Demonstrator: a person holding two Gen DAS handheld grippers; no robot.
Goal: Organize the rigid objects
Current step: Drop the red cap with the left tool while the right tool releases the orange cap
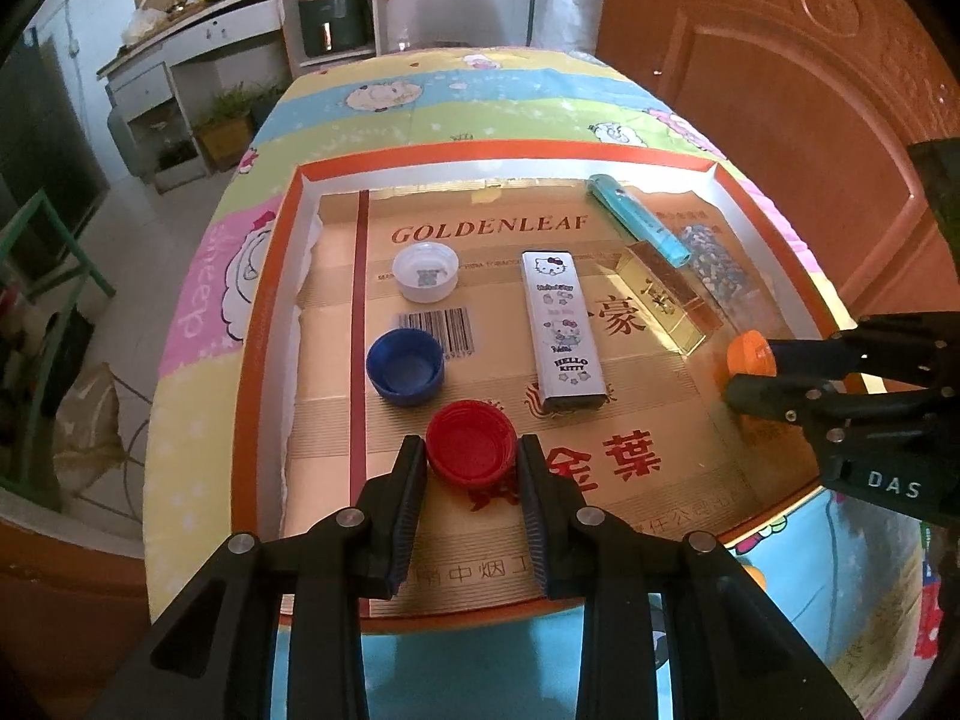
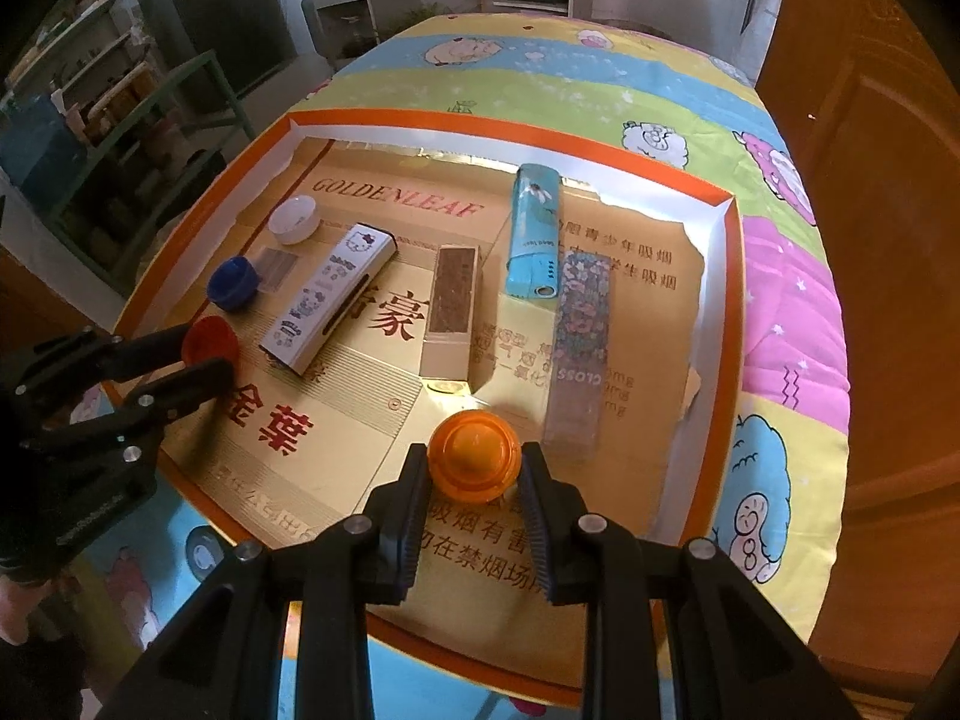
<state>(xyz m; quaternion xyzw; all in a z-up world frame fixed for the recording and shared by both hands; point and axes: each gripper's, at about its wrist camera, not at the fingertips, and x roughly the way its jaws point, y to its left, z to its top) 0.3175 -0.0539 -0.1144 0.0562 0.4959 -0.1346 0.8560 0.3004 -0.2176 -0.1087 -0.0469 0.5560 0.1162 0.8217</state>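
- Our left gripper (image 1: 471, 456) has its fingers narrowed around the red cap (image 1: 471, 443), which sits open side up at the near left of the tray (image 1: 270, 300); whether the pads actually press it we cannot tell.
- Our right gripper (image 2: 474, 471) likewise brackets the orange cap (image 2: 474, 456), dome up, at the near middle-right.
- Blue cap (image 1: 405, 367) and white cap (image 1: 426, 271) already form a line running far from the red one; we judge the caps are being grouped on the left.
- To do it well: keep the grip low on the rim, lift straight before travelling, and carry the orange cap clear of the Hello Kitty box (image 1: 561, 330).
- Risk: round rims may squirt out sideways.
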